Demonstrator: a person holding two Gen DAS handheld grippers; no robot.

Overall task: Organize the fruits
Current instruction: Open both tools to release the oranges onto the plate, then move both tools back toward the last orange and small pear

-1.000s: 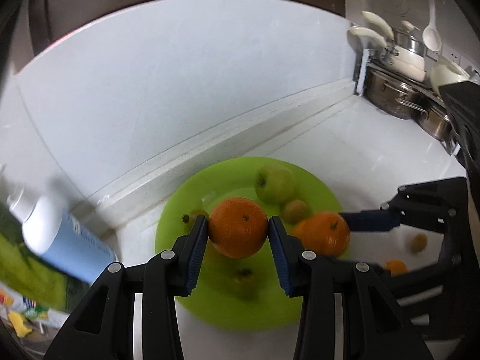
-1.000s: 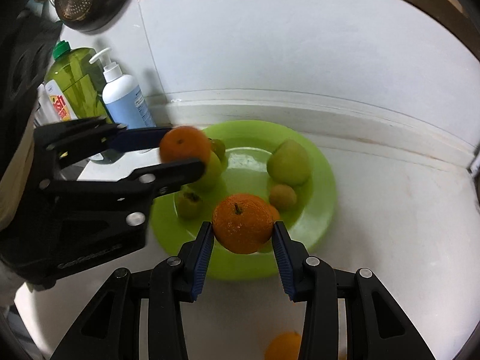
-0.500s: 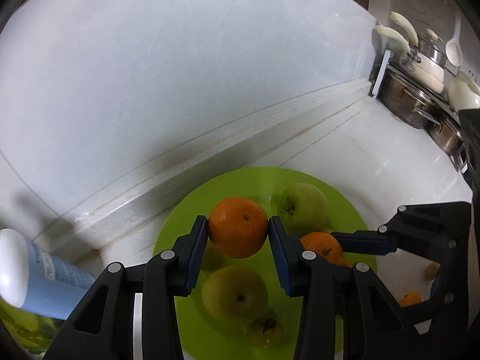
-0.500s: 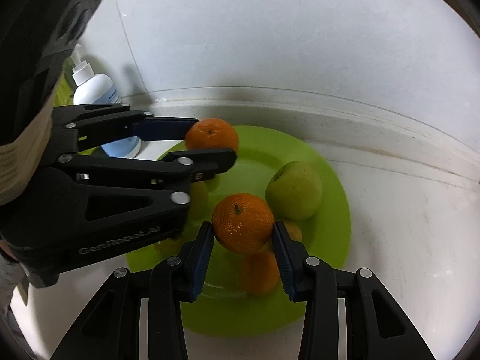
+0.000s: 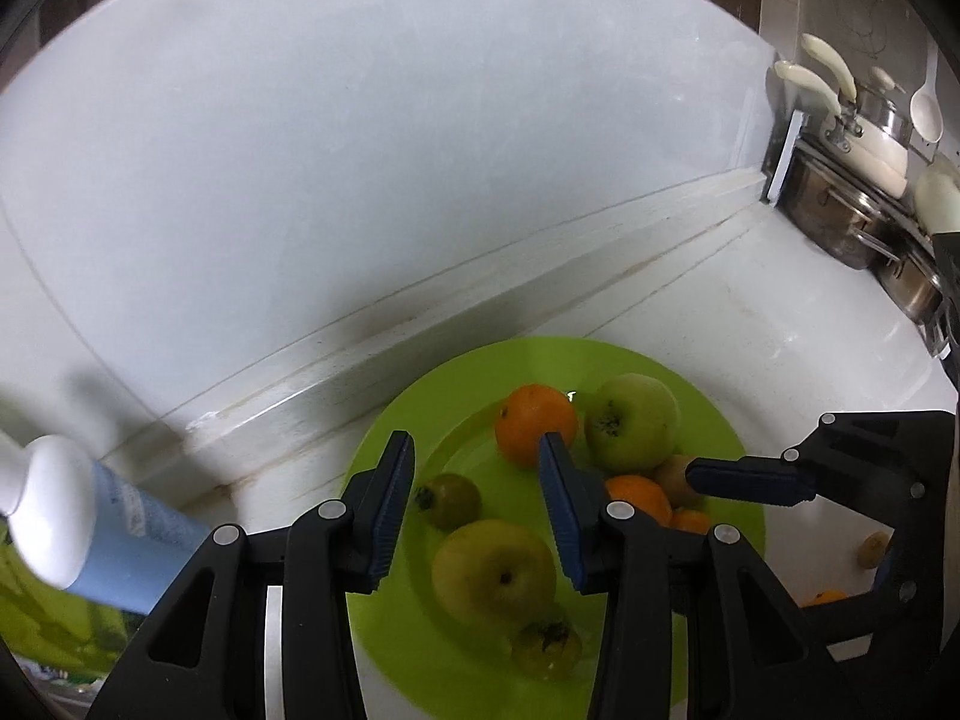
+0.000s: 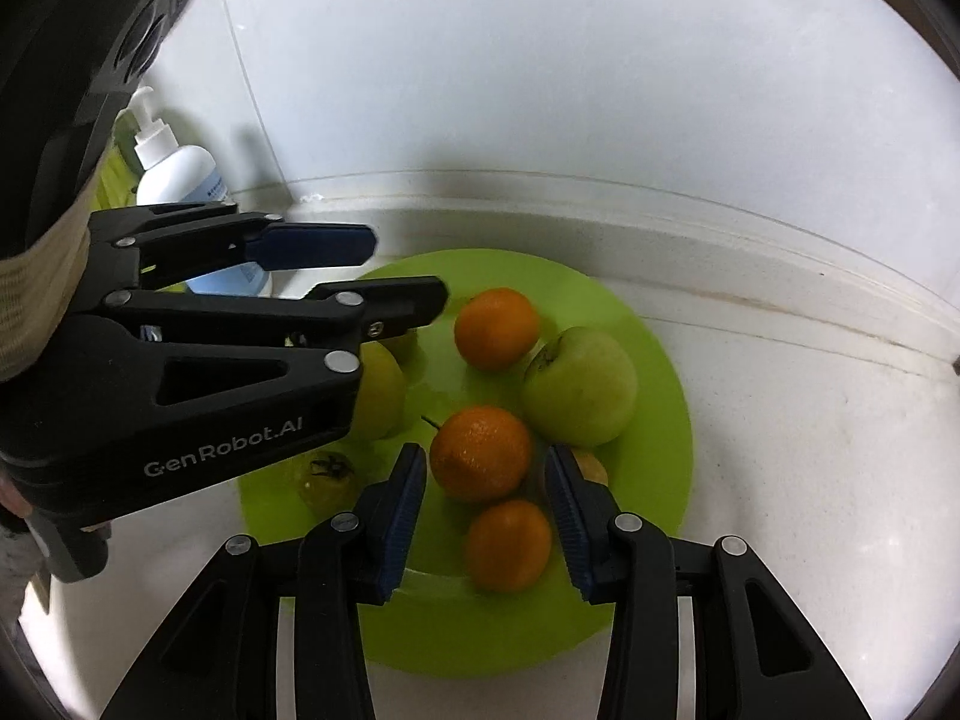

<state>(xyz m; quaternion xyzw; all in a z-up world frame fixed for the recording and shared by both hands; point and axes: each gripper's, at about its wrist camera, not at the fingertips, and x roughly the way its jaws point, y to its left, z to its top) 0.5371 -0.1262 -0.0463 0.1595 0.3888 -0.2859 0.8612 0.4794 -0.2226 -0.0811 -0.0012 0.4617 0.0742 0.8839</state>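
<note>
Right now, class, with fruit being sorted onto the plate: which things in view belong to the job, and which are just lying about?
Belong to the job:
green plate
oranges
green apples
small greenish fruits
stray fruit on the counter
left gripper, right gripper

Just lying about:
pump bottle
pots
white ladle

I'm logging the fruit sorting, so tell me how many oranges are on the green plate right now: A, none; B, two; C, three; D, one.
C: the right wrist view shows three oranges on the green plate: the far orange, the middle orange between the open right gripper fingers, and the near orange.
</note>
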